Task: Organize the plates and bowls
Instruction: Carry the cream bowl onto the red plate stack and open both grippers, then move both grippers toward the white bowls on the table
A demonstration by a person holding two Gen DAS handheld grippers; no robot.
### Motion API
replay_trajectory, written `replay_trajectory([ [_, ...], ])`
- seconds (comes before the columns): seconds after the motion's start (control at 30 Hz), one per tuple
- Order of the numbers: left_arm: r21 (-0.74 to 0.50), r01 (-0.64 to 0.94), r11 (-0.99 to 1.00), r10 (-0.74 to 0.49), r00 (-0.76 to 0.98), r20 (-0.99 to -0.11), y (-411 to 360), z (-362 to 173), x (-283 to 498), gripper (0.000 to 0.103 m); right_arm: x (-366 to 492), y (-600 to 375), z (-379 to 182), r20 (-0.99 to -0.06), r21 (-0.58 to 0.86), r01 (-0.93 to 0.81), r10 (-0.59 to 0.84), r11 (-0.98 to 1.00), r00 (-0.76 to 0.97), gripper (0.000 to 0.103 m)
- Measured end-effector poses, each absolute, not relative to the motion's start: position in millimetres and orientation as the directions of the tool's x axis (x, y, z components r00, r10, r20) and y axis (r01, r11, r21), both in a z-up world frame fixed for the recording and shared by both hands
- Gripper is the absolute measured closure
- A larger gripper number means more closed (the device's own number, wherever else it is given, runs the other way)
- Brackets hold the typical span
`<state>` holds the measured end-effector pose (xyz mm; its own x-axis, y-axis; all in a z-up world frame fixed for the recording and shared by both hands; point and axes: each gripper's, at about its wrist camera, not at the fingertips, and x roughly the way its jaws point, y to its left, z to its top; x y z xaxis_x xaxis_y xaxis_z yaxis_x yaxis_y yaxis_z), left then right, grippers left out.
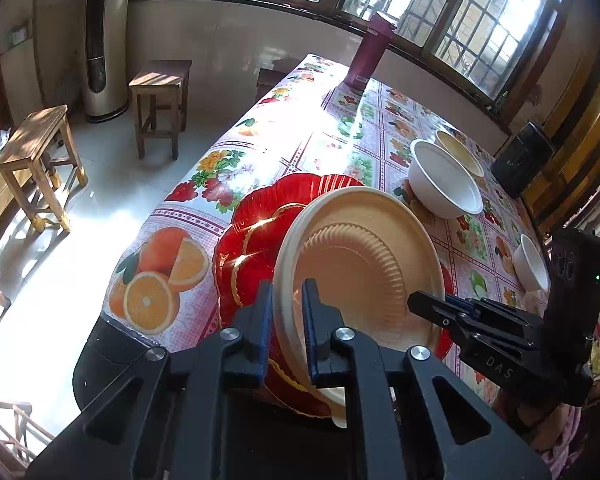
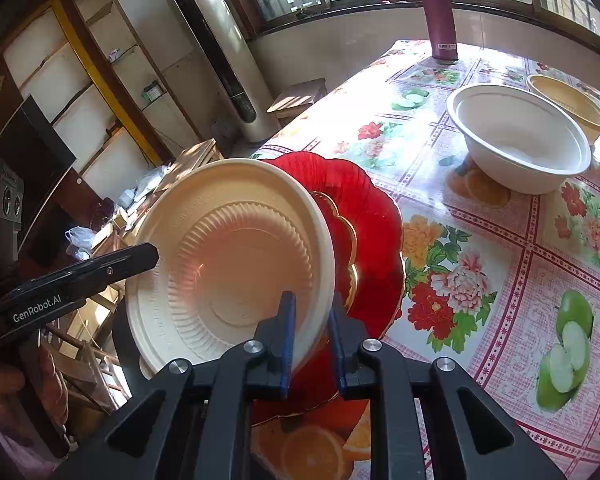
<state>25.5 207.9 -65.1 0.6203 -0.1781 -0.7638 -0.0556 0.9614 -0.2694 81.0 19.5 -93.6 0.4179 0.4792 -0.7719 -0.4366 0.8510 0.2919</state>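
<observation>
Left gripper: clamped tight on the cream plate's rim.
Right gripper: straddles the opposite rim; whether its pads press, cannot tell.
Plate position: tilted, over the red plate at the table's near corner.
Advice: level the plate, centre it, lower both sides together.
Left view only: small white bowl far right.
Right view only: shelving.
</observation>
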Motion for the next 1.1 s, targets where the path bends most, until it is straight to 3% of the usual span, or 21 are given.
replay_trajectory([
  [0.07,-0.246,-0.043,0.968,-0.165,0.629,-0.759,206.6,-64.9,24.6,0.082,79.6,20.9,-92.9,-0.772,0.275,-0.447,0.472,0.851,0.424,0.083],
  [0.1,-0.232,-0.041,0.972,-0.156,0.627,-0.763,204.5,-65.3,23.8,0.068,78.5,21.8,-92.6,-0.772,0.270,-0.455,0.473,0.848,0.425,0.080],
  [0.17,-0.218,-0.029,0.976,-0.149,0.641,-0.753,201.5,-64.4,19.8,0.049,75.5,23.7,-89.8,-0.763,0.263,-0.473,0.481,0.841,0.432,0.061],
  [0.2,-0.212,-0.016,0.977,-0.151,0.649,-0.746,199.7,-62.9,17.6,0.036,73.4,24.4,-87.5,-0.760,0.252,-0.482,0.480,0.839,0.439,0.058],
  [0.27,-0.198,-0.005,0.980,-0.145,0.662,-0.736,196.9,-58.1,11.7,0.022,67.8,25.1,-81.2,-0.751,0.226,-0.494,0.473,0.840,0.461,0.044],
  [0.4,-0.159,0.005,0.987,-0.111,0.737,-0.667,190.7,-32.9,-4.4,0.021,57.9,4.1,-57.1,-0.664,0.264,-0.537,0.555,0.801,0.501,0.035],
  [0.47,-0.158,0.026,0.987,-0.118,0.785,-0.608,182.3,-14.7,-11.4,0.017,51.0,-15.2,-42.2,-0.590,0.266,-0.544,0.580,0.796,0.561,0.024],
  [0.57,-0.205,0.136,0.969,-0.224,0.831,-0.509,157.3,9.3,-18.0,0.000,40.5,-51.5,-23.1,-0.476,0.242,-0.529,0.575,0.813,0.666,0.015],
  [0.7,-0.197,0.280,0.940,-0.340,0.828,-0.447,105.7,26.8,-16.8,0.000,27.5,-110.6,-7.3,-0.359,0.252,-0.474,0.537,0.844,0.764,0.011],
  [0.77,-0.177,0.334,0.926,-0.378,0.819,-0.431,78.6,31.5,-13.5,0.000,22.6,-141.1,-1.1,-0.315,0.261,-0.436,0.503,0.861,0.805,0.004],
  [0.9,-0.160,0.413,0.897,-0.439,0.788,-0.432,29.9,36.1,-0.2,0.000,13.0,-203.2,4.5,-0.282,0.269,-0.376,0.446,0.887,0.850,0.000],
  [1.1,-0.154,0.454,0.877,-0.465,0.728,-0.504,-39.0,24.4,32.3,0.000,20.4,-296.3,-6.1,-0.411,0.290,-0.199,0.310,0.936,0.858,0.000],
])
